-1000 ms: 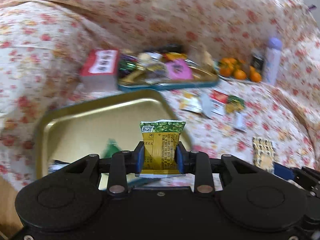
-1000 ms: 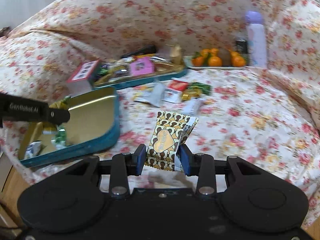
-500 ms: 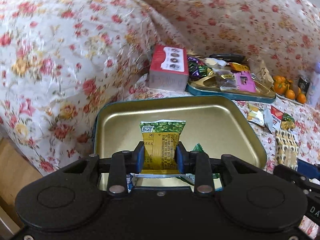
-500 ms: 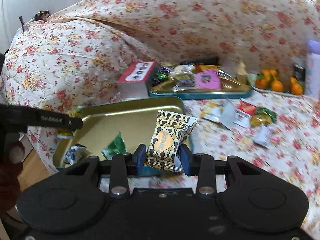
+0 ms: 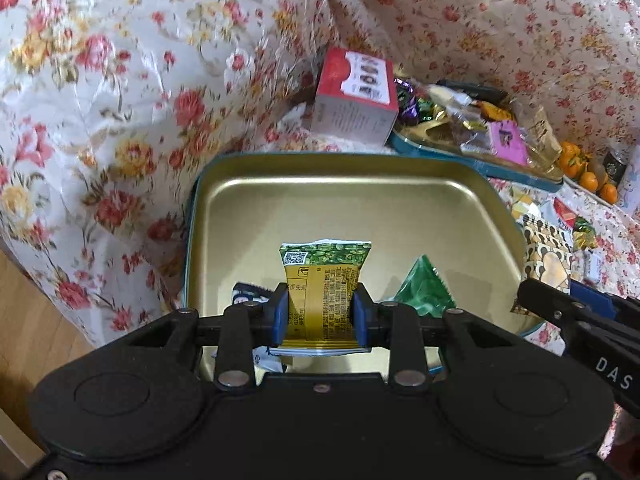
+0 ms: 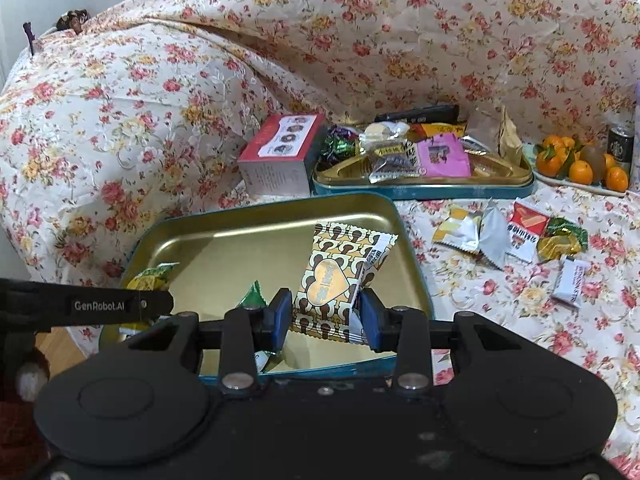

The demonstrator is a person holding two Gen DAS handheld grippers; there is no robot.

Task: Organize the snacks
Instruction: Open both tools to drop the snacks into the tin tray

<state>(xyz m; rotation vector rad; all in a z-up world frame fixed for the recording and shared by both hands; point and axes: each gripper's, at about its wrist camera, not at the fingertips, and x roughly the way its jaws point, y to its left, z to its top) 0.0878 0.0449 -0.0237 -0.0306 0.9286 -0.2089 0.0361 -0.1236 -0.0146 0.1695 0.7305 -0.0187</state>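
My left gripper [image 5: 320, 314] is shut on a green and yellow snack packet [image 5: 322, 280], held over the near part of a gold tin tray [image 5: 340, 188] with a teal rim. A green triangular packet [image 5: 426, 286] and a dark blue packet [image 5: 246, 294] lie in that tray. My right gripper [image 6: 326, 316] is shut on a brown and cream patterned snack packet [image 6: 340, 276] with a gold heart, above the same tray's [image 6: 260, 236] near right part. The left gripper's arm [image 6: 116, 306] reaches in from the left of the right wrist view.
A second tin tray [image 6: 424, 190] full of mixed sweets stands behind, with a red and grey box [image 6: 280, 152] to its left. Several loose snack packets [image 6: 492, 232] lie on the flowered cloth at right. Oranges [image 6: 580, 168] on a plate and a dark can [image 6: 620, 144] sit far right.
Both grippers have carried their packets leftward over the gold tray. The tray now fills the middle of both views, and the loose packets have slid to the right.
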